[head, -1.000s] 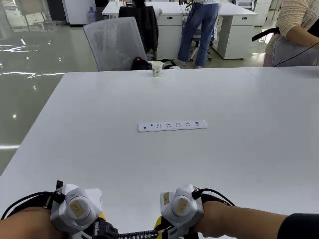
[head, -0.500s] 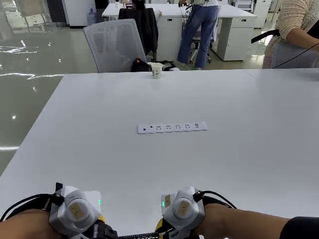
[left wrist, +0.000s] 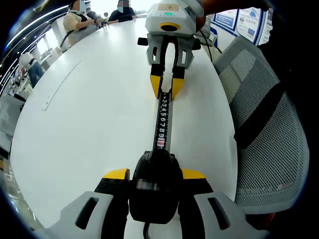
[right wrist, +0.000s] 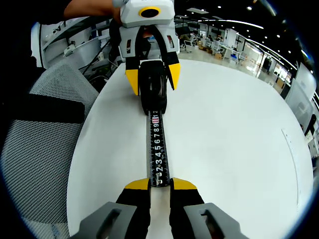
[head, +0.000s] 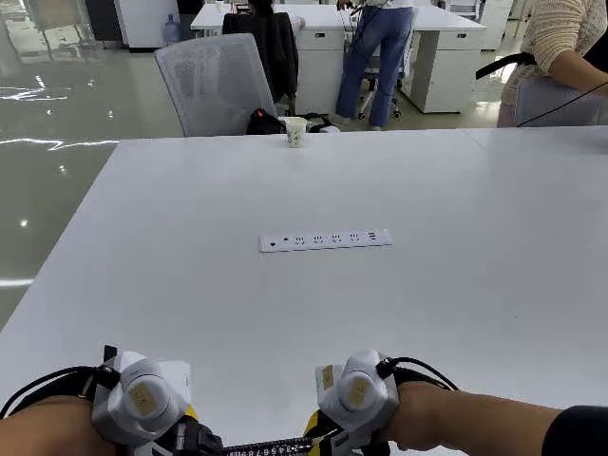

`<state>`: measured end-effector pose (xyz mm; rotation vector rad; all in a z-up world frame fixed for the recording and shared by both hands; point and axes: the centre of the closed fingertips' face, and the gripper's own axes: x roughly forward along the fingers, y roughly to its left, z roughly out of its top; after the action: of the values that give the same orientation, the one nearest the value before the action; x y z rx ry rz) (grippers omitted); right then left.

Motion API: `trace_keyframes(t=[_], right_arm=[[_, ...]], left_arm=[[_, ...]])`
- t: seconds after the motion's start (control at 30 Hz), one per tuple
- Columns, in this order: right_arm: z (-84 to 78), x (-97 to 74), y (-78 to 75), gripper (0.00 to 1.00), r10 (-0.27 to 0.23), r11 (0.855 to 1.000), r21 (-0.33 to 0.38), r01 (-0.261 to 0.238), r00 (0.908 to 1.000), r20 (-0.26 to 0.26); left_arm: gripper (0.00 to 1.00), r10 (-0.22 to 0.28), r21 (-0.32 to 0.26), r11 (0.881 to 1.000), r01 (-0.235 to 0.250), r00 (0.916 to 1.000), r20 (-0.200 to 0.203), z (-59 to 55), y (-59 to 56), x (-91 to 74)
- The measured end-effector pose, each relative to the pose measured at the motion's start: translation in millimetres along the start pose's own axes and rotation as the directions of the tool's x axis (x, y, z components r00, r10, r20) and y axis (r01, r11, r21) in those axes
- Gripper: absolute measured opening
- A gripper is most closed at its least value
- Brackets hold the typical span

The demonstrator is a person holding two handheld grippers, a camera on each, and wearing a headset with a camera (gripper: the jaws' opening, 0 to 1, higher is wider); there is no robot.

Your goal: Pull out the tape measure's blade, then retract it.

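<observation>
Left gripper [left wrist: 154, 174] was clamped on the tape measure's black case [left wrist: 153, 196], yellow-tipped jaws pressed to its two sides. Right gripper [right wrist: 160, 184] had its jaws pinched together on the free end of the blade [right wrist: 158, 149]. Between them a short run of blade lay drawn out, numerals up, straight and just above the white table [head: 380, 313].

From the right gripper the case sat directly ahead, and the blade's long axis ran straight forward from its jaws to the mouth of the case. From the left gripper the same line ran dead ahead to the opposing yellow tips. The two grippers faced each other nose to nose along the blade, neither turned off its line. In the head view both were held low at the person's edge of the table, forearms coming in from either side, with a power strip [head: 325, 240] well beyond them.

Each part already had its own gripper, so no reach looked needed. Further pulling seemed to call for parting the grippers along that axis. Retracting seemed to call for bringing them together along it, the end held so the blade would not snap back. Whether the draw was finished could not be told.
</observation>
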<state>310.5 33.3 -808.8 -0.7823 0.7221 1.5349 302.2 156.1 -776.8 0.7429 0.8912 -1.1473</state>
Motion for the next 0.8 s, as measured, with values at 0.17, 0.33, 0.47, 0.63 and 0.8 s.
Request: trace_keyframes(t=[0.17, 0.33, 0.47, 0.63, 0.8], right_arm=[[-3.8, -2.7, -0.1, 0.11, -0.001, 1.000, -0.009, 0.001, 1.0000, -0.007], [-5.7, -4.0, -0.4, 0.11, 0.000, 1.000, -0.004, 0.000, 1.0000, -0.006], [-7.2, -6.0, 0.0, 0.11, 0.001, 1.000, -0.004, -0.001, 1.0000, -0.007], [-11.2, -8.9, -0.3, 0.11, -0.003, 1.000, 0.000, 0.003, 0.9999, -0.011], [-14.5, -10.8, -0.6, 0.11, -0.005, 1.000, 0.002, 0.005, 0.9999, -0.011]], left_arm=[[0.32, 0.000, -0.001, 1.000, 0.000, 1.0000, 0.000, -0.1, 0.4, 0.4], [0.32, 0.000, -0.002, 1.000, 0.000, 1.0000, 0.000, 0.1, 0.2, 0.1], [0.32, 0.002, -0.001, 1.000, -0.002, 1.0000, 0.000, -0.2, 0.1, -0.6], [0.32, 0.003, 0.001, 1.000, -0.003, 1.0000, -0.001, -0.2, 0.6, -0.6], [0.32, 0.004, 0.002, 1.000, -0.004, 1.0000, -0.001, 0.2, 0.5, -0.7]])
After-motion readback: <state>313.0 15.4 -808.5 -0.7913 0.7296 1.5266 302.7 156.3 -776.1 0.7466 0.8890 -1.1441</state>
